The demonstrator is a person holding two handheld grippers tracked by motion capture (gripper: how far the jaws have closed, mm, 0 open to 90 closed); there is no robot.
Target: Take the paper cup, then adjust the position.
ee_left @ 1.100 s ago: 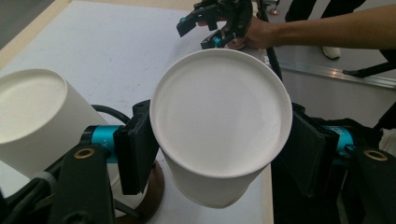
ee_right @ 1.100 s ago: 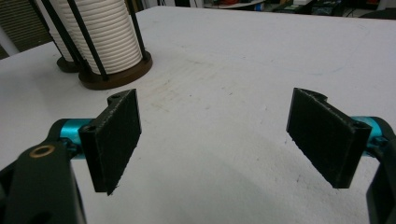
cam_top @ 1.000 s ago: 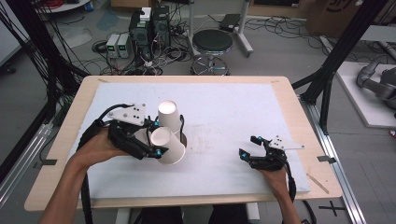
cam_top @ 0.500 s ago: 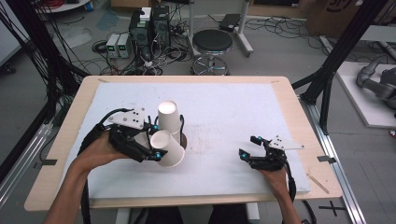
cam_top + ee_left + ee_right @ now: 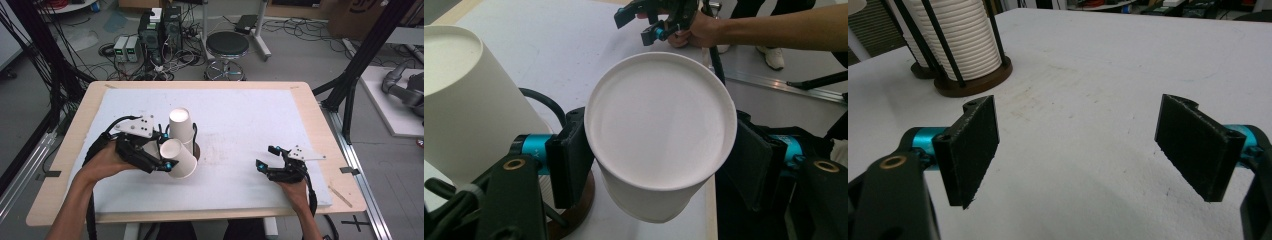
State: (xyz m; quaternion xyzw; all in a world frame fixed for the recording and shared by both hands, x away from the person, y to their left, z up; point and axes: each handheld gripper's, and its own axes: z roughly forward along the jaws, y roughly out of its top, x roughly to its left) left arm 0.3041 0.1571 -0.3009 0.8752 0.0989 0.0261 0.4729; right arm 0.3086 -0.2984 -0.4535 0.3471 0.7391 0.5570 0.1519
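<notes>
High view, near edge first: two forearms come in from the bottom, one gripper in each hand. Left gripper [image 5: 162, 155] has its jaws pinching a white paper cup [image 5: 177, 158], tipped on its side above the white mat [image 5: 240, 120], closed bottom towards the camera on that gripper. Left gripper view confirms it: black pads [image 5: 569, 160] press both sides of the cup wall. Right gripper [image 5: 265, 160] rests low at the mat's right side, well apart from the cup, jaws spread with nothing between them; right gripper view shows bare mat between the two pads [image 5: 970, 145].

Just behind the held cup stands a stack of white paper cups [image 5: 181, 127], upside down in a black wire holder on a round dark wooden base [image 5: 975, 80]. Whether the held cup touches the stack cannot be told.

Surface: pale wooden table [image 5: 310, 107], the mat covering most of it, faint scuff marks near the centre.

Beyond the far edge: round black stool [image 5: 227, 45], computer towers [image 5: 160, 25], tangled cables on a grey floor, black frame struts at both sides.

Hidden: the holder's base mostly behind the cup in the high view; stack top cut off in the right gripper view.
</notes>
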